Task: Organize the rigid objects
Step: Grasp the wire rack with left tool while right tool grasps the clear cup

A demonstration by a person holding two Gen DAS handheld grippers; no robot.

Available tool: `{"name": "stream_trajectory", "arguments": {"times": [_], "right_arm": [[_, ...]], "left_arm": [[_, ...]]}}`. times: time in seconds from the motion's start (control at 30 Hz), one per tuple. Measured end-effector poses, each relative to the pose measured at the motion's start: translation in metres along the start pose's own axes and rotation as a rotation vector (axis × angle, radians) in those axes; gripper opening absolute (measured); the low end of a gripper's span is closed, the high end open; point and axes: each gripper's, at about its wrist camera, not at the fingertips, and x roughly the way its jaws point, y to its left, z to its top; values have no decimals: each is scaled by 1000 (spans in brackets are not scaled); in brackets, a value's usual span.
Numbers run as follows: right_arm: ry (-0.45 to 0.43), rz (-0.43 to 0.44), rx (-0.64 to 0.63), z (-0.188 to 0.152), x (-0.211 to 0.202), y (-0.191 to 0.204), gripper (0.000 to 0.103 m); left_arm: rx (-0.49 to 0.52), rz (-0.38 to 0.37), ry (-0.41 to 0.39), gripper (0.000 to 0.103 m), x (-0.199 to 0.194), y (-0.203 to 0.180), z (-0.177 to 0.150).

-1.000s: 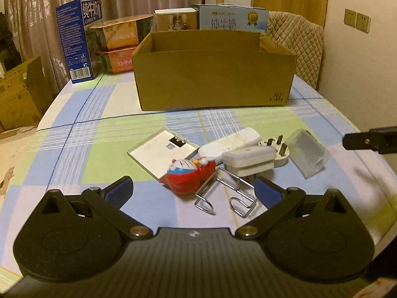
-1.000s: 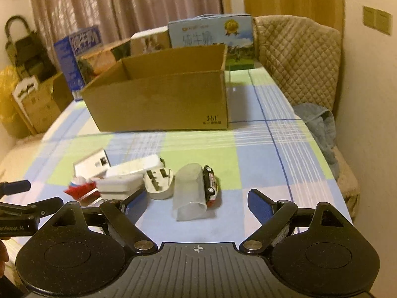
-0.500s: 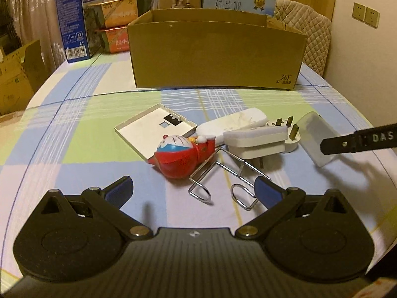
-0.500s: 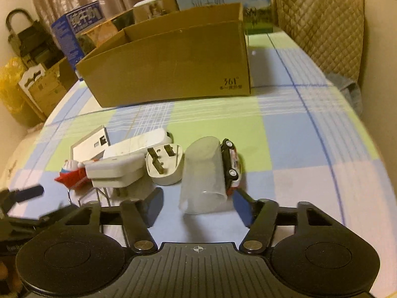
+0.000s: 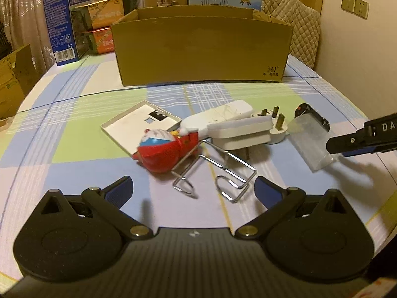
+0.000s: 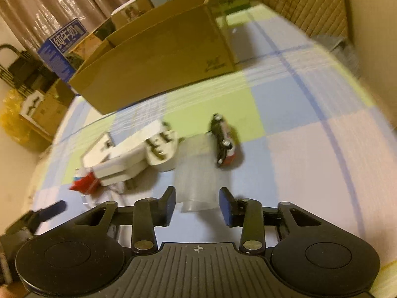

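A heap of small items lies before the open cardboard box: a red cartoon toy, a white cover plate, a white remote, a white adapter, a white plug, a wire rack and a clear plastic case. My left gripper is open, low over the cloth, its tips either side of the wire rack's hooks. My right gripper is closing; the clear plastic case has its near end between the pads, with small gaps showing. A toy car lies beside the case.
Milk cartons and snack boxes stand behind and left of the cardboard box. A quilted chair is at the back right by the wall. Checked cloth covers the round table; its right edge curves near the case.
Both grippers have sunk nearer the table and the heap. The right gripper's jaws narrowed from wide to just around the clear case, and its view has rolled to a tilt.
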Motion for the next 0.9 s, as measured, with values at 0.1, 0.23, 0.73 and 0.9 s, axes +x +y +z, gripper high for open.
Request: {"name": "stream_trajectory", "arguments": {"times": [0.1, 0.23, 0.73, 0.9], "right_arm": [[-3, -34, -9, -1, 1, -3, 60], [-12, -45, -26, -2, 2, -4, 63], [-32, -61, -94, -2, 5, 11, 64], [-36, -74, -134, -3, 8, 16, 64]], "left_arm": [[-14, 1, 1, 102, 7, -7, 3], [-68, -2, 4, 102, 19, -14, 9], [-32, 100, 6, 93, 2, 12, 0], [13, 97, 20, 74, 17, 2, 5]]}}
